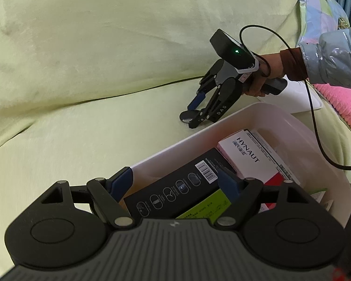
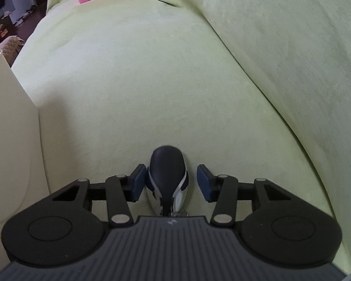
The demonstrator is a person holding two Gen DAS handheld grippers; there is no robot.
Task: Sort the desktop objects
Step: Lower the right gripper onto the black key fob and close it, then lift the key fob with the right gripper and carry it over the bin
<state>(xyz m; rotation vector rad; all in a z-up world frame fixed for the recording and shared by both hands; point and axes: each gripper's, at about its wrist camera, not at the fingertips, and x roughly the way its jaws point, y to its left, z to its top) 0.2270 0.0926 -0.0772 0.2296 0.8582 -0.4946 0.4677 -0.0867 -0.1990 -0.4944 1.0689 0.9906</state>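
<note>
Straddling black mouse (image 2: 168,172), right hand-held gripper (image 2: 169,182) half open, left pad touching; left hand-held gripper (image 1: 175,182) wide open, empty.

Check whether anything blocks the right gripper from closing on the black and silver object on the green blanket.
Nothing visible does. The right gripper is open with the black and silver object already between its pads: one pad is touching or nearly touching it, the other stands apart. Only the green blanket lies around it.
</note>
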